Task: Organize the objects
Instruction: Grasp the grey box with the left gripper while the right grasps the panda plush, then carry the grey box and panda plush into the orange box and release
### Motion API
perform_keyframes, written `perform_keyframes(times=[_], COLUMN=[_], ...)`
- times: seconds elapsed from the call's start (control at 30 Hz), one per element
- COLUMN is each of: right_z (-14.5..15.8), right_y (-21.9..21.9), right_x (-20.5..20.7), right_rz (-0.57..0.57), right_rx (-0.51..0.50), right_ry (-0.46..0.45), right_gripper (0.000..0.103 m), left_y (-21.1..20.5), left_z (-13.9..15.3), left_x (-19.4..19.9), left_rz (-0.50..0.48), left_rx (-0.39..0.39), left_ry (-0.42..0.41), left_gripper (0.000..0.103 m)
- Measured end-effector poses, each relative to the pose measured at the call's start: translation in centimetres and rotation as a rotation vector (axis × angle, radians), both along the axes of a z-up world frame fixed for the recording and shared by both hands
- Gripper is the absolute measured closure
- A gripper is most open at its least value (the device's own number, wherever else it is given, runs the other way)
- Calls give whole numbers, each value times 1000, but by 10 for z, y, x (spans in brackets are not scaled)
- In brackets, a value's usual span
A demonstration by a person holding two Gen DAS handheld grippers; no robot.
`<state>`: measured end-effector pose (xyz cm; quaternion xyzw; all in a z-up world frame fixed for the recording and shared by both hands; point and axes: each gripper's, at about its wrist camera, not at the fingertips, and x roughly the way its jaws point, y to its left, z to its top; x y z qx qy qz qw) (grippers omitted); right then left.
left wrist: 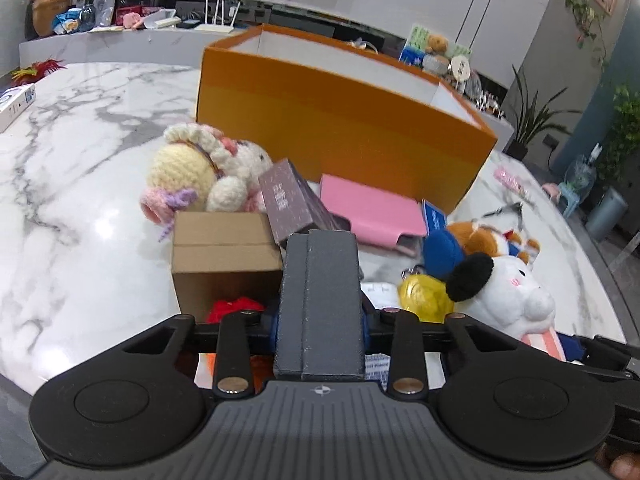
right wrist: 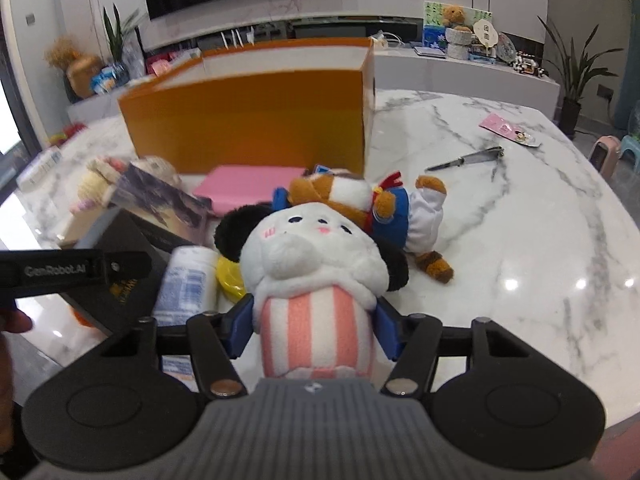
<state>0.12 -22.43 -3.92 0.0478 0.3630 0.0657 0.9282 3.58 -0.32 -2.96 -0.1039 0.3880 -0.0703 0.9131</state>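
Note:
My left gripper (left wrist: pixel 320 320) is shut on a dark grey box (left wrist: pixel 322 300) and holds it above the clutter. My right gripper (right wrist: pixel 316 328) is shut on a white panda plush (right wrist: pixel 312 264) with a pink striped body; the plush also shows in the left wrist view (left wrist: pixel 508 292). A large open orange box (left wrist: pixel 340 120) stands behind the clutter on the marble table (left wrist: pixel 80 200), and shows in the right wrist view (right wrist: pixel 248 120). A brown and blue plush (right wrist: pixel 360 196) lies behind the panda.
A cardboard box (left wrist: pixel 224 264), a crochet doll (left wrist: pixel 192 168), a purple box (left wrist: pixel 292 200), a pink case (left wrist: pixel 372 208) and a yellow keychain (left wrist: pixel 424 296) lie in front of the orange box. A white bottle (right wrist: pixel 188 280) and a folding knife (right wrist: pixel 468 160) lie on the table.

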Motion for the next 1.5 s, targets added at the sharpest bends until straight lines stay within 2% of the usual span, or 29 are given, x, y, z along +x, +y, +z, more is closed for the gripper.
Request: perform_keyframes(times=[0.1,0.23,0.5,0.67,0.8,0.97,1.1,1.23,1.33,1.5], right_z=[5,8,19,39,74,128,146,138,128,96], right_y=[-6,-7,-11,-12,-11,-8,-4,6,16,40], right_x=[-4,-6,-15,-23,-16,34,98,164,203,240], right_rz=[0,-8,-5,10,37,29,13,-12,2,42], right_rx=[55,61,91,154,172,171,235,261,238,105], right_ry=[-16,-23,-56,-113,-193,-289,-319,-289,-226,-111], right_gripper=[41,41,41,41,41,40,40,40,40,40], left_y=[1,1,11,17,21,19,20,28,30,23], left_z=[6,13,29,55,86,133,151,141,128,98], left_x=[-4,-8,-16,-21,-8,50,105,161,197,242], left_rz=[3,-4,-2,-9,-12,-13,-28,-31,-26,-54], left_rx=[19,30,-11,-23,-33,-38,-48,-71,-31,32], left_ry=[-33,-62,-99,-175,-238,-308,-353,-283,-218,-128], left_gripper=[64,64,64,64,64,64,64,64,64,64])
